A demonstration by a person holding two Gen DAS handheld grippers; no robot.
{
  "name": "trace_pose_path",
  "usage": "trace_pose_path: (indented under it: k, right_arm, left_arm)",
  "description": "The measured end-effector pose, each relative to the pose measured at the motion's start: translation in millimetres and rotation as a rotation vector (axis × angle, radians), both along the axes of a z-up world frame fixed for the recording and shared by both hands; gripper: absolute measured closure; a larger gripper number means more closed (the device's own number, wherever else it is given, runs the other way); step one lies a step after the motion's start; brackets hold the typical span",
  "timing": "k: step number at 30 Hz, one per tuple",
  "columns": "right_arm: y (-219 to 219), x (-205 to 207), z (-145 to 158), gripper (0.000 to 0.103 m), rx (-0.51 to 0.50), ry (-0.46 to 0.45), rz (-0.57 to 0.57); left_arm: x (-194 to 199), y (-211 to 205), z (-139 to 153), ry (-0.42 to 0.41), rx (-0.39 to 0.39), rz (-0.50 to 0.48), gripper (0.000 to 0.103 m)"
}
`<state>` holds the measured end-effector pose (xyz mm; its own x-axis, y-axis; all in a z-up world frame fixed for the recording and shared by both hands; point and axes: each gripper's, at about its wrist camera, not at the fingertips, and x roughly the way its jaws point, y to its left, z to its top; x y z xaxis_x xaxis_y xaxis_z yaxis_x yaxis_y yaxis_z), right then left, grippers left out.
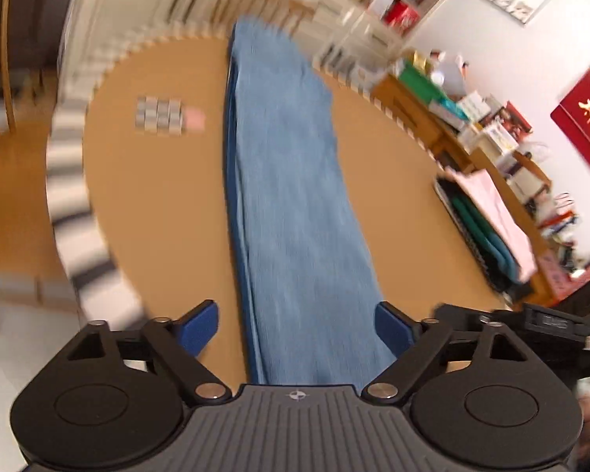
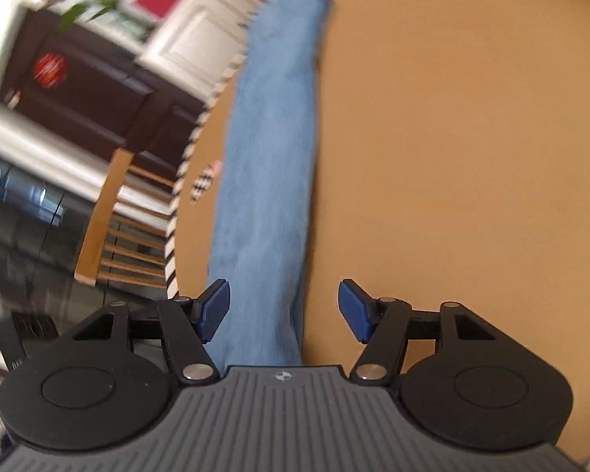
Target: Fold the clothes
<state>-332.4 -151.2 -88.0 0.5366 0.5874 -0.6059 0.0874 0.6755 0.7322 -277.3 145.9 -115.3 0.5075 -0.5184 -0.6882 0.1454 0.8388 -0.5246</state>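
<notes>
Both grippers' fingers point(image 1: 200, 326) point(image 2: 214, 310) spread above blue cloth point(image 1: 287, 196), gripping nothing.

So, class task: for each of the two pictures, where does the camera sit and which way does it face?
Left wrist: on the left tool, looking down along the blue garment on the table; the right tool shows at the edge.
Right wrist: on the right tool, tilted, facing the garment.
Shared: garment, table, open jaws.

We see our left gripper point(image 1: 297, 324) tilted downward with jaws spread wide, gripping nothing; our right gripper point(image 2: 283, 310) likewise angled down, jaws apart
</notes>
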Motion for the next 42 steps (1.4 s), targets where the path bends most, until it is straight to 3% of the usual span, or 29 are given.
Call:
trace_pose_path:
  k: [5,10,12,14,15,17,18,19,21,28,37,39,40,42]
  right_arm:
    - [-1,1,-17,0.041,0.097,0.091,-0.022]
    - [9,14,-10,0.041,0.021,0.088,0.074]
    - [17,21,-11,0.041,0.044,0.082,0.097]
    - [24,28,-15,0.050,0.082,0.081,0.113]
    - [26,30,-19,0.055,0.096,0.085,0.116]
    - [24,32,-28,0.093,0.133,0.122,0.095]
    - [21,32,-34,0.094,0.171,0.144,0.074]
    - [18,31,-41,0.094,0.208,0.167,0.054]
    - [14,29,-47,0.095,0.250,0.197,0.020]
    - [30,27,-24,0.094,0.208,0.149,0.030]
    - [47,-10,-2,0.097,0.141,0.119,0.092]
    - [50,-21,-1,0.096,0.055,0.124,0.091]
    - [50,-24,-1,0.094,0.017,0.114,0.071]
    - [45,-28,-5,0.088,0.043,0.124,0.014]
  left_arm:
    - [1,12,-13,0.131,-0.095,-0.017,0.025]
    - [4,13,-17,0.166,-0.084,-0.049,0.025]
    - [5,10,-17,0.160,-0.066,-0.066,0.025]
    - [3,4,-15,0.152,-0.035,-0.099,0.025]
    - [4,1,-16,0.154,-0.031,-0.112,0.029]
    - [6,0,-20,0.180,-0.047,-0.097,0.053]
    - [8,3,-27,0.214,-0.065,-0.067,0.086]
    - [10,7,-35,0.249,-0.083,-0.035,0.095]
    - [10,23,-51,0.314,-0.221,0.036,0.095]
    - [3,43,-52,0.312,-0.304,0.080,0.095]
    - [-24,45,-26,0.251,-0.307,-0.037,0.095]
    - [-32,45,-29,0.246,-0.272,-0.050,0.095]
    - [-34,45,-32,0.249,-0.261,-0.040,0.095]
    - [-36,46,-39,0.256,-0.241,-0.016,0.095]
